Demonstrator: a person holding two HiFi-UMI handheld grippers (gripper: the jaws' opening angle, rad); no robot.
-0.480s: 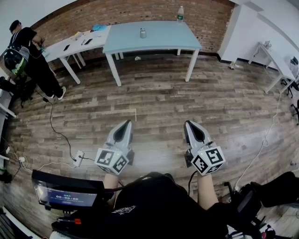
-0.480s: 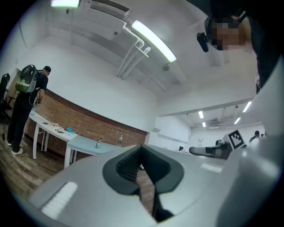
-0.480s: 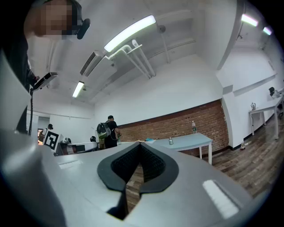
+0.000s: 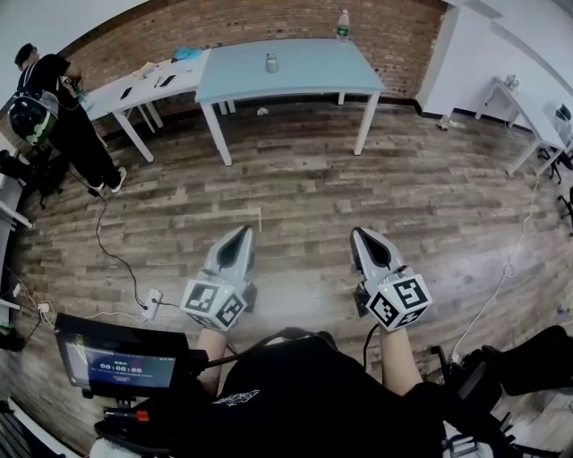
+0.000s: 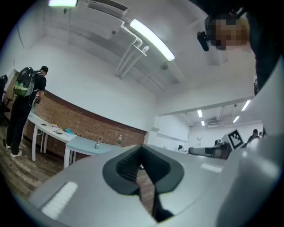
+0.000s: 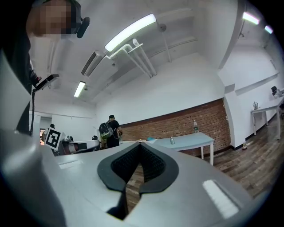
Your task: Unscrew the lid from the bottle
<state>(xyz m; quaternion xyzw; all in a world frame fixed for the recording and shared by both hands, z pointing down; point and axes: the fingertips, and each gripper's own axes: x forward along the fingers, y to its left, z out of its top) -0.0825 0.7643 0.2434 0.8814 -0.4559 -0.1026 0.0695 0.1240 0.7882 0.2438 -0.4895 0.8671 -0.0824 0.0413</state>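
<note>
Two clenched, empty: left gripper (image 4: 240, 240), right gripper (image 4: 360, 240) | clear plastic bottle (image 4: 343, 25) far on pale-blue table (image 4: 304, 79) | approach, then open jaws.

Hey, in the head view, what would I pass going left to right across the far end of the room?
A person with a backpack → white table → small can → bottle → white desk.

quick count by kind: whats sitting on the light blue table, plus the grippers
clear plastic bottle: 1
small grey container: 1
grey two-jaw grippers: 2 (left gripper, right gripper, both shut, empty)
total: 4
</note>
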